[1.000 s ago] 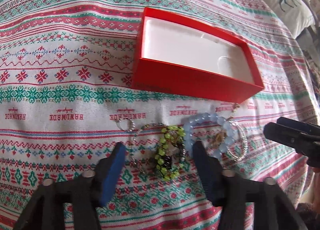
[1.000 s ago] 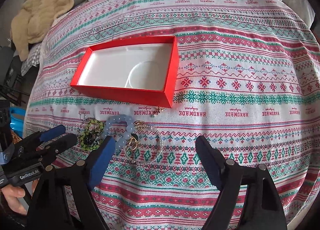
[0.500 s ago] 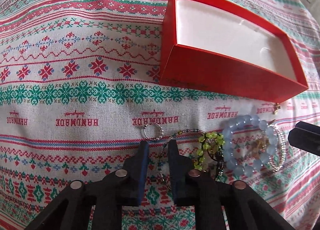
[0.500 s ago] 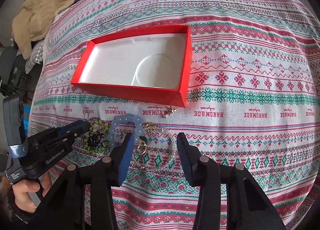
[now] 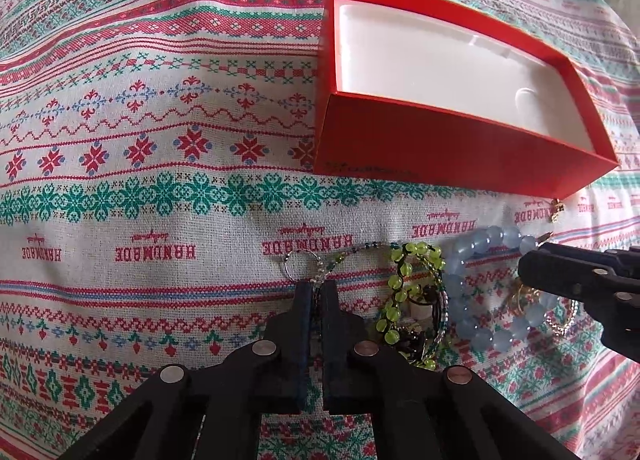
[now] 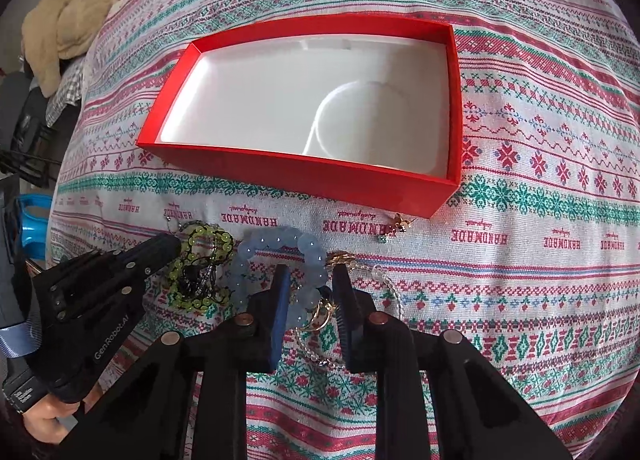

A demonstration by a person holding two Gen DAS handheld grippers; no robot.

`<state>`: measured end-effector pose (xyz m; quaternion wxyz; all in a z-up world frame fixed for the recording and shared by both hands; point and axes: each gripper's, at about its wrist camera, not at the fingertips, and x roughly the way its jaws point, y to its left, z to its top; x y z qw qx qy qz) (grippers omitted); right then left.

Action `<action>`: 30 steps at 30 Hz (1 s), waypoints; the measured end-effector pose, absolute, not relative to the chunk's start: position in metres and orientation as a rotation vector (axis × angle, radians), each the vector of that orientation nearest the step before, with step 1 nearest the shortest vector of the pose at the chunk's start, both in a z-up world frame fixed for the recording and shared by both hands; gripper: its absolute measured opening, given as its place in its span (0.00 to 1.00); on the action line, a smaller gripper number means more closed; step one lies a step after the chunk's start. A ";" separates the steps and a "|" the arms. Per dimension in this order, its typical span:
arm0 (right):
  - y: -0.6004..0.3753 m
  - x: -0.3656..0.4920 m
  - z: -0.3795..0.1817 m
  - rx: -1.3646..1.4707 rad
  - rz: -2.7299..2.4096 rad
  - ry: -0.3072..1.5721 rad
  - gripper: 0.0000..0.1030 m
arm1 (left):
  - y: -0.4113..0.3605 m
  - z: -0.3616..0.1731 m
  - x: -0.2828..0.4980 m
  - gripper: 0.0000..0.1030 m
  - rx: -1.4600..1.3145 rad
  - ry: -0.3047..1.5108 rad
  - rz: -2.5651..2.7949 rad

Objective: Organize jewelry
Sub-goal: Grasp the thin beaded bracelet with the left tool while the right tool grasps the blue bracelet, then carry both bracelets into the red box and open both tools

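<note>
Landmark: we took the red box (image 6: 316, 180), open-topped with a white lining, on the patterned cloth (image 5: 160, 188).
Left gripper (image 5: 316, 288): we saw its jaws pressed almost together on the thin beaded strand (image 5: 344, 258), in front of the box's near left corner.
Small ring (image 5: 298, 264): it lay just beside those jaws, in front of the box.
Green bead bracelet (image 5: 400, 292): it lay in front of the box's near wall, touching the blue one.
Blue bead bracelet (image 6: 276, 256): it lay in front of the box's near wall, one side of its loop between the right jaws.
Right gripper (image 6: 310, 288): we saw its jaws partly open, straddling the blue beads and gold rings (image 6: 320, 312); we could not tell whether they gripped.
Gold charm (image 6: 398, 226): it lay by the box's near right corner.
</note>
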<state>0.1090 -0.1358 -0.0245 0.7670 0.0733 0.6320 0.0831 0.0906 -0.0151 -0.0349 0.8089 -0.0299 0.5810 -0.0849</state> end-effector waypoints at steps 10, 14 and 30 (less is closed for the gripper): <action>-0.136 0.099 0.004 0.185 0.226 1.293 0.12 | -0.012 0.005 0.078 0.00 -0.123 1.145 -0.263; -0.136 0.092 0.020 0.209 0.254 1.254 0.12 | -0.011 0.023 0.070 0.00 -0.145 1.099 -0.305; -0.149 0.077 0.065 0.260 0.300 1.136 0.12 | -0.024 0.087 0.049 0.00 -0.102 0.952 -0.389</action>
